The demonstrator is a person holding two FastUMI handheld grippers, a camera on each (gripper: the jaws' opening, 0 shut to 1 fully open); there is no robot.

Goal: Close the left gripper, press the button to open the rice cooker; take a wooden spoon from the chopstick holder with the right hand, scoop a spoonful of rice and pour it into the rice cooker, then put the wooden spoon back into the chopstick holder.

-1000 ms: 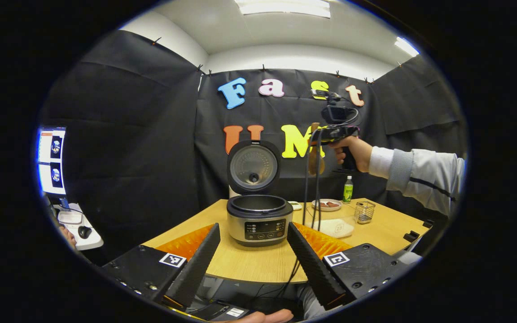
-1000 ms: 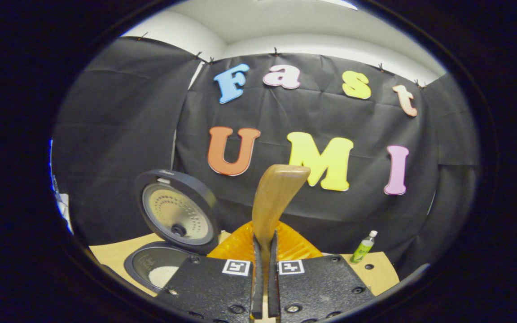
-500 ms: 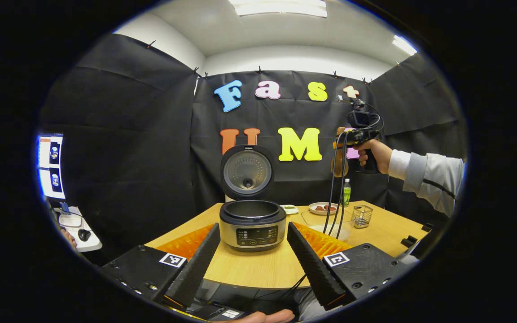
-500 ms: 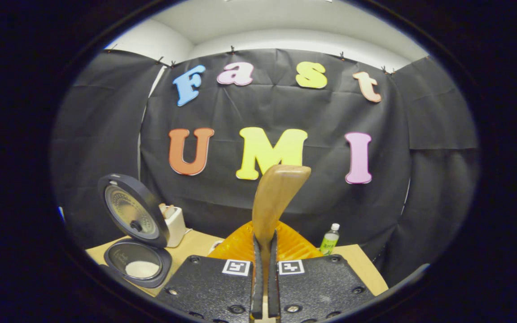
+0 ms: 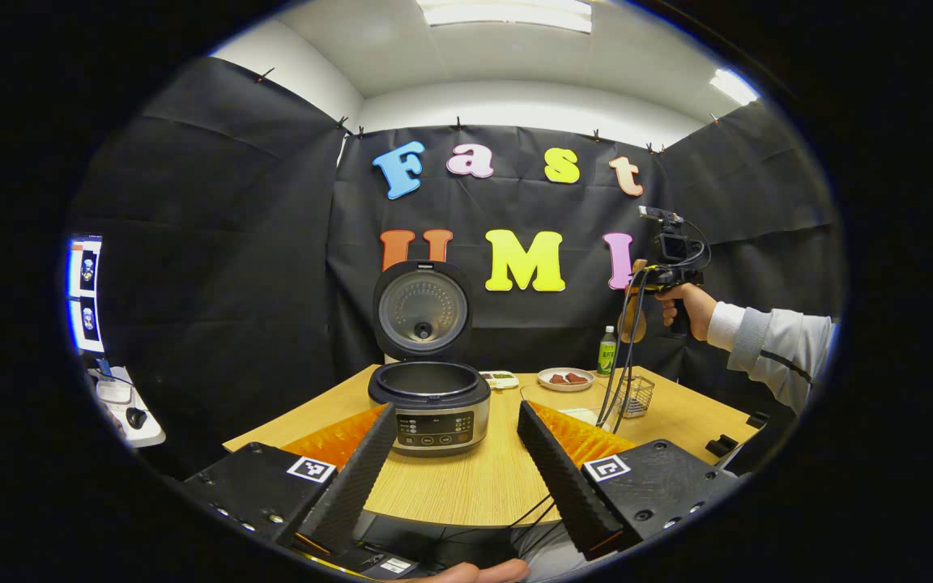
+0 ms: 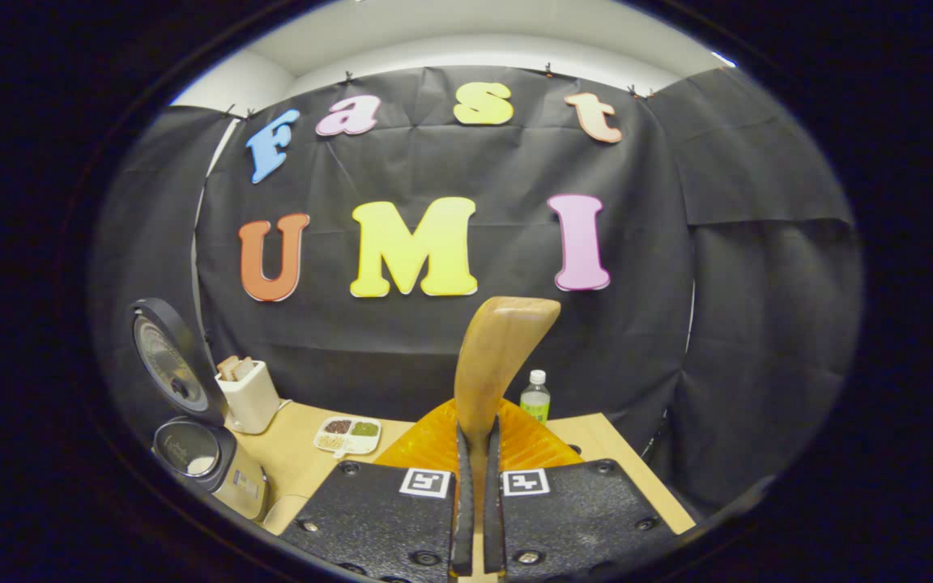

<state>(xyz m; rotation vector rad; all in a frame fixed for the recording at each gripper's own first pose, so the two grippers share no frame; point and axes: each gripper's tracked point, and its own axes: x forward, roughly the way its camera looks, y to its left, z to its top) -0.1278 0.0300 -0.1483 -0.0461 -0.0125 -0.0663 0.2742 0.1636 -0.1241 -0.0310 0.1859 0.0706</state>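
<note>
At lower centre of the right gripper view, the right claw [image 6: 475, 518] pinches the light-brown wooden spoon [image 6: 499, 356]. The left claw [image 5: 454, 461] is spread, the open silver rice cooker [image 5: 431, 405] mid-frame on the worktop [image 5: 483, 478].

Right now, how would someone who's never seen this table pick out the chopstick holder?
Start at the rice cooker with its lid up, near the wooden table's left edge. Look across to the right side, past the round plate. The chopstick holder is the small see-through wire basket, shorter than the green bottle behind it.
</note>
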